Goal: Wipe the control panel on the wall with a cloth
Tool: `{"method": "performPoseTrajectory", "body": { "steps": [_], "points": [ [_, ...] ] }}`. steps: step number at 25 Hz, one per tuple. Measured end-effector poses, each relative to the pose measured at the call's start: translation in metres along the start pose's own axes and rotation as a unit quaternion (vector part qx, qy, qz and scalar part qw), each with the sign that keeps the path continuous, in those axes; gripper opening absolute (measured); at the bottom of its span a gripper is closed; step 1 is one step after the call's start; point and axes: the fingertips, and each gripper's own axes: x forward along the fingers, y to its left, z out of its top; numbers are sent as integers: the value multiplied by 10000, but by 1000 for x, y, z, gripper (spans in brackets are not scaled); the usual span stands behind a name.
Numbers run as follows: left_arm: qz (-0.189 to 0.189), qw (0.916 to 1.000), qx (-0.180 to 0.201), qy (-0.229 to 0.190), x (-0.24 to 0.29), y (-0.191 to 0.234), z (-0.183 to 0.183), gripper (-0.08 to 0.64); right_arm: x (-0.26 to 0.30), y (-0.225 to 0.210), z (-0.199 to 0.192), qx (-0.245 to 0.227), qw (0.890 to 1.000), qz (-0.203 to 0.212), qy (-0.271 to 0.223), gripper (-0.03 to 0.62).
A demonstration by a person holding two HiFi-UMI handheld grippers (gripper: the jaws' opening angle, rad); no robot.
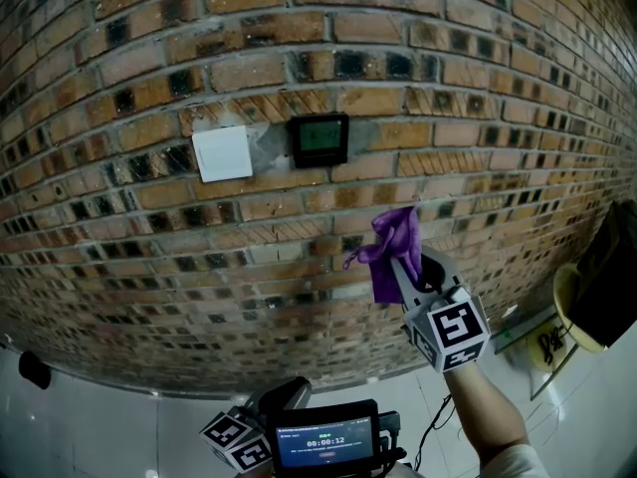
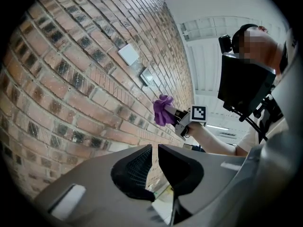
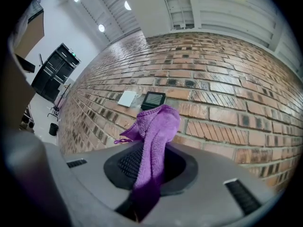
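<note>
Holding left tongs (image 2: 154, 148) low, all but pressed together on nothing, clear of the work; pinching purple cloth (image 1: 390, 247) in right tongs (image 1: 410, 272), loose end leading, short of the untouched control panel (image 1: 318, 139) higher on the brick wall (image 1: 448, 98), beside a white switch plate (image 1: 222, 153).

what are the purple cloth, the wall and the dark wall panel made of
The purple cloth looks like knitted microfibre: matte, with a fine looped texture and soft folds. The wall is rough fired brick, matte, with grey mortar joints. The control panel is probably plastic, with a smooth dark frame round a slightly glossy screen, though that's uncertain.
</note>
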Motion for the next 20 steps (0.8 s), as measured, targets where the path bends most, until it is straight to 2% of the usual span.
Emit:
{"method": "performPoseTrajectory", "body": {
  "steps": [20],
  "points": [
    [-22, 9999, -128, 26, -3, 1, -11, 34, -37, 28, -53, 607, 9969, 13, 496, 81]
  ]
}}
